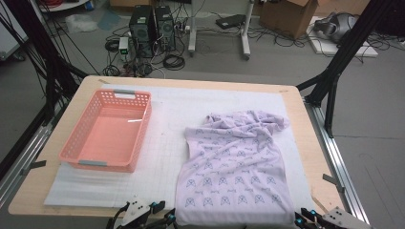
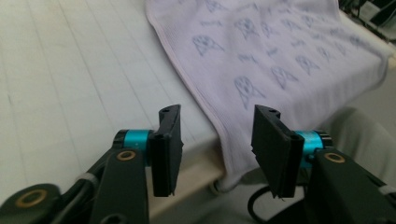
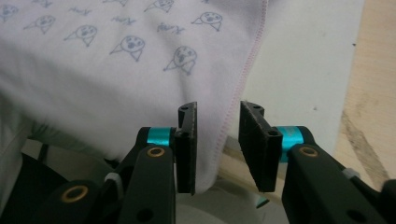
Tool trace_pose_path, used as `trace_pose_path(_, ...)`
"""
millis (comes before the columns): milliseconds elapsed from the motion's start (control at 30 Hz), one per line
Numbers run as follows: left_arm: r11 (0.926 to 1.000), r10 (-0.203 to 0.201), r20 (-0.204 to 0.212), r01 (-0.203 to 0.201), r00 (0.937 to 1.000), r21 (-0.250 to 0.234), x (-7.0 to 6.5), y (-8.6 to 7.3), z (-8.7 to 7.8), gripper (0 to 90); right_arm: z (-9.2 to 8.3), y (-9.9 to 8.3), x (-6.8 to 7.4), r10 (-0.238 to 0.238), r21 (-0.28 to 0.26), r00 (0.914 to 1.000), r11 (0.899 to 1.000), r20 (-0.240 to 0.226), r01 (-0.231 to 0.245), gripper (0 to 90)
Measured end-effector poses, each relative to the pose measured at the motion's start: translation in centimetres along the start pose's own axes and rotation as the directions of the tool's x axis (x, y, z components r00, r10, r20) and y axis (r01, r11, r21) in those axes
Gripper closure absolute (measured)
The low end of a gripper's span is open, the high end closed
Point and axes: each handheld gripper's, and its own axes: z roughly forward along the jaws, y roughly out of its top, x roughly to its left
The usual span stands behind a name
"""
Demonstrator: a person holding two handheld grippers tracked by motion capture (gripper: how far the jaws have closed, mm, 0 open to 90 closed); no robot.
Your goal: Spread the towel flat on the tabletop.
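Observation:
A pale lilac cloth printed with small dog faces lies on the white mat, bunched at its far end, and its near edge hangs over the table's front. My left gripper sits at the cloth's near left corner. In the left gripper view its jaws stand apart and the cloth hem drops between them, untouched by the pads. My right gripper is at the near right corner. Its jaws are also apart, with the stitched edge of the cloth hanging loose in the gap.
An empty pink plastic basket stands on the left half of the white gridded mat. Bare wood table borders the mat on the right. Black frame posts rise at both sides, with computers, cables and boxes on the floor beyond.

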Motion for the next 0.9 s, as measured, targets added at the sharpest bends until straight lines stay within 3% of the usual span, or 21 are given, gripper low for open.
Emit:
trace_pose_path(267,0.9993,0.038,-0.009,-0.038,0.9992,0.004,1.0,1.5,2.0,49.2,2.2,1.4,-0.3,-0.032,-0.005,0.9994,0.999,0.014,0.033,61.7)
trace_pose_path(500,0.9996,0.027,-0.002,-0.027,0.9996,-0.001,2.4,2.8,3.1,49.2,3.7,2.5,-1.0,-0.026,-0.007,0.9994,1.000,0.024,0.026,60.8)
trace_pose_path(667,1.0000,-0.006,0.061,0.006,0.9981,-0.005,3.5,3.9,4.4,48.0,5.2,3.6,-2.0,-0.003,-0.017,0.9998,1.000,0.021,0.003,60.1)
trace_pose_path(800,0.9992,-0.020,0.083,0.017,0.9964,0.035,4.0,5.0,6.2,41.6,6.8,4.4,-2.7,0.011,-0.010,0.9999,1.000,0.009,-0.011,60.6)
trace_pose_path(900,0.9981,-0.002,0.096,-0.004,0.9954,0.061,3.9,5.7,7.3,40.2,7.8,4.8,-2.9,-0.007,0.009,1.0000,1.000,0.005,0.007,63.6)
